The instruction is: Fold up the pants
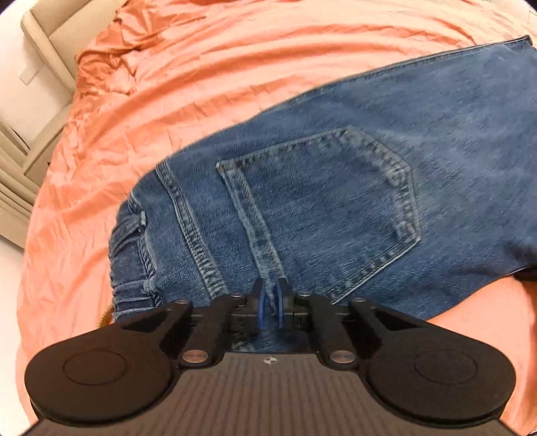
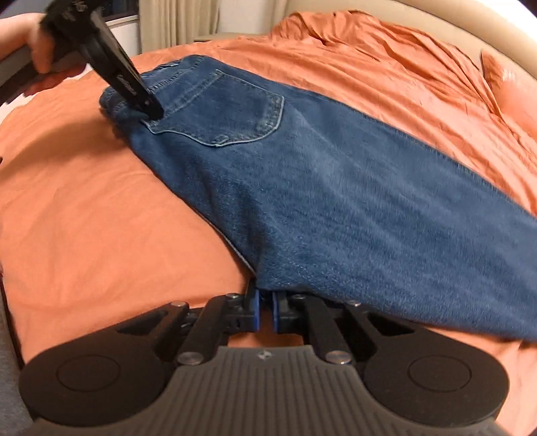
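Note:
Blue jeans lie folded lengthwise on an orange bed sheet, back pocket facing up. My left gripper is shut on the denim near the pocket's lower corner, close to the waistband, with cloth pinched between its blue pads. The right wrist view shows the same jeans running from upper left to lower right. There my right gripper is shut on the near edge of the leg, the fabric bunched between its jaws. The left gripper reaches down onto the waist end, held by a hand.
The wrinkled orange sheet spreads all around the jeans. A beige padded bed frame curves along the far side, with a curtain behind it. Light-coloured furniture stands beyond the bed's left edge.

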The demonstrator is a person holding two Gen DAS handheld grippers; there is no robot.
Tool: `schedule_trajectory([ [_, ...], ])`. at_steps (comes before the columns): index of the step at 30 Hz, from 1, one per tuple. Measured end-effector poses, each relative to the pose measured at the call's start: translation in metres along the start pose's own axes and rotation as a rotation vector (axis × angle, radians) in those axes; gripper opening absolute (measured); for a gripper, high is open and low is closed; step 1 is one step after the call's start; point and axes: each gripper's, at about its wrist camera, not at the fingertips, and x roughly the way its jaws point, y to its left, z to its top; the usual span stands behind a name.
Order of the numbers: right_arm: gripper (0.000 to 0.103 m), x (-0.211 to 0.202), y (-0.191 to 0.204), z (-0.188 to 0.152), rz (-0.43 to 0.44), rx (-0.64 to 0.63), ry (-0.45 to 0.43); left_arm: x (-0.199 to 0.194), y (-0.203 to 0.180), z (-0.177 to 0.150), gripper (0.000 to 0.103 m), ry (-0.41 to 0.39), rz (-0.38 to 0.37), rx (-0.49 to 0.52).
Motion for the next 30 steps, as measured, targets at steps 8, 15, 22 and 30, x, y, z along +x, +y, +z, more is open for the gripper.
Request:
schedule_trajectory([
  [8, 0.003, -0.034, -0.027, -0.001, 0.097, 0.199, 0.037, -0.045, -0.026, 0.021, 0.018, -0.082, -0.025, 0.010],
  [15, 0.019, -0.114, -0.116, 0.007, 0.026, 0.409, -0.100, -0.057, -0.058, 0.055, 0.019, -0.126, -0.027, 0.047],
  [22, 0.020, -0.167, -0.269, -0.046, -0.174, 0.655, -0.116, -0.044, -0.091, 0.098, 0.019, -0.169, -0.105, 0.050],
  [30, 0.022, -0.196, -0.442, -0.138, -0.359, 1.053, -0.173, 0.013, -0.137, 0.150, 0.019, -0.128, -0.188, 0.090],
])
